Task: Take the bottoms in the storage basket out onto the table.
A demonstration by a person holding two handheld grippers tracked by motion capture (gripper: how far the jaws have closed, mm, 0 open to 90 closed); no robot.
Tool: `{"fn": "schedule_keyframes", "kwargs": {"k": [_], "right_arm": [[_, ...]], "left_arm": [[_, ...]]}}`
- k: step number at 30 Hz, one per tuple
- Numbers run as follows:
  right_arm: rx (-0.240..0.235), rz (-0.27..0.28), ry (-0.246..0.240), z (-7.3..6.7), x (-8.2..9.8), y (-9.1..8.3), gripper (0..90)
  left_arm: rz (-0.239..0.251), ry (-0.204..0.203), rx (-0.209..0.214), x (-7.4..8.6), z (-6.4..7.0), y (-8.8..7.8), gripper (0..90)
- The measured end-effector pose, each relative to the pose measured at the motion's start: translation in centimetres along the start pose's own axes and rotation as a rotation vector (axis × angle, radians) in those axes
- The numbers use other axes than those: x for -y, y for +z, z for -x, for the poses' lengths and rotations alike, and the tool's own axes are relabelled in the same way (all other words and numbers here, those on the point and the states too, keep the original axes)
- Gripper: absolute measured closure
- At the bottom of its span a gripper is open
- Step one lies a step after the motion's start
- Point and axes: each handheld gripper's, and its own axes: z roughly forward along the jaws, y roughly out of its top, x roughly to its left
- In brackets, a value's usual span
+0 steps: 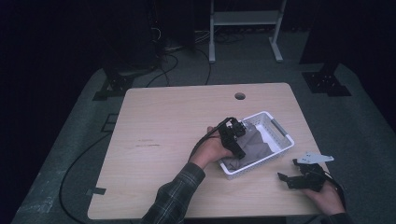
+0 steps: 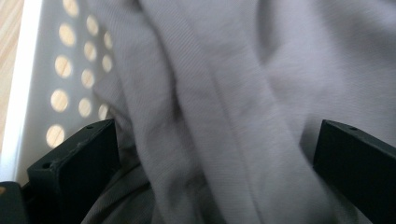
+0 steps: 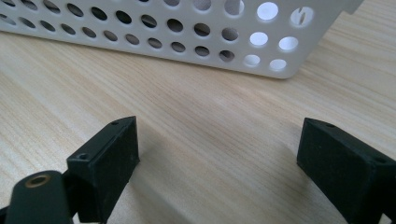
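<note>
Gaping over grey cloth in the basket, left hand-held gripper; right hand-held gripper open beside.

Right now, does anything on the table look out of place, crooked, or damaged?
Nothing looks damaged or spilled. The white basket sits at an angle to the table edges, and the grey cloth lies crumpled inside it. The left tongs are open around the cloth; the right tongs rest open on bare wood beside the basket.
</note>
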Motion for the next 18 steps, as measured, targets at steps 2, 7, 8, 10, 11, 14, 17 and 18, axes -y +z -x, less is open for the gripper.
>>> {"fn": "schedule_keyframes", "kwargs": {"k": [2, 7, 8, 10, 11, 14, 17, 18], "right_arm": [[0.0, 0.0, -0.001, 0.0, 0.0, 0.0, 11.4], [0.0, 0.0, 0.0, 0.0, 0.0, 0.0, 11.4], [0.0, 0.0, 0.0, 0.0, 0.0, 0.0, 11.4], [0.0, 0.0, 0.0, 0.0, 0.0, 0.0, 11.4], [0.0, 0.0, -0.001, 0.0, 0.0, 0.0, 11.4], [0.0, 0.0, -0.001, 0.0, 0.0, 0.0, 11.4], [0.0, 0.0, -0.001, 0.0, 0.0, 0.0, 11.4], [0.0, 0.0, -0.001, 0.0, 0.0, 0.0, 11.4]], "left_arm": [[-0.031, 0.004, 0.0, -0.25, 0.08, 0.27, 0.0], [-0.061, -0.044, 0.037, -0.29, -0.3, 0.67, 0.0], [-0.071, -0.044, 0.038, -0.32, -0.3, 0.74, 0.2], [-0.076, -0.041, 0.04, -0.34, -0.26, 0.81, 0.5], [-0.084, -0.037, 0.046, -0.37, -0.2, 0.88, 1.6], [-0.103, -0.024, 0.044, -0.54, -0.09, 1.08, 5.0], [-0.109, -0.03, 0.059, -0.55, -0.1, 1.14, 7.2], [-0.109, -0.034, 0.065, -0.54, -0.12, 1.14, 9.9]]}}
